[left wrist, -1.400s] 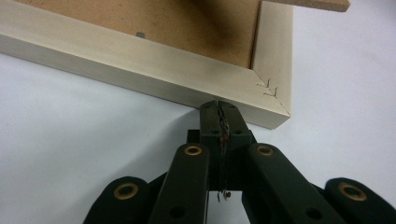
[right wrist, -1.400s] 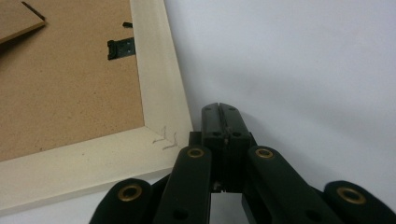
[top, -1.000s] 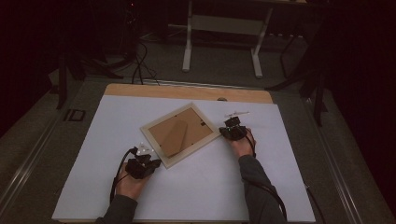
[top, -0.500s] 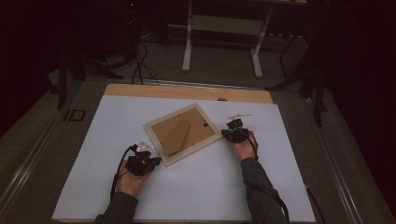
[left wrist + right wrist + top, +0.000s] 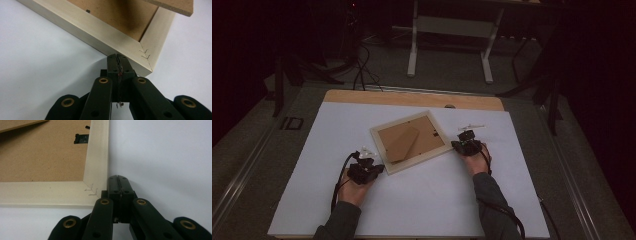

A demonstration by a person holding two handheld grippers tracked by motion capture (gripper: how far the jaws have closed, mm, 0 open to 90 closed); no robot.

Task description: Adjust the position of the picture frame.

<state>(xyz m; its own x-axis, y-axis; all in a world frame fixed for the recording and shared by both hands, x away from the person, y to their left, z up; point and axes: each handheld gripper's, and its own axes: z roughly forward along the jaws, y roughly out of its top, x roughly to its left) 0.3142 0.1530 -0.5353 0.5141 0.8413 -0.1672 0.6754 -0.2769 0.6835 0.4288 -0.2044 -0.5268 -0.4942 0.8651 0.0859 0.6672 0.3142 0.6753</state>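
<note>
Two claws pressed together | left claw (image 5: 117,58) at picture frame (image 5: 412,141) corner | right claw (image 5: 117,180) beside opposite corner | white table (image 5: 422,200) bare around.

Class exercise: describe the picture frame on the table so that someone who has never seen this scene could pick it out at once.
On the white sheet that covers the table, look near the middle, between the person's two black grippers. The picture frame lies there face down and turned at an angle. Its pale wooden border around a brown backing board, with a fold-out stand, sets it apart from the black grippers.

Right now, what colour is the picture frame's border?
Pale cream wood border, clearest in the left gripper view.
</note>
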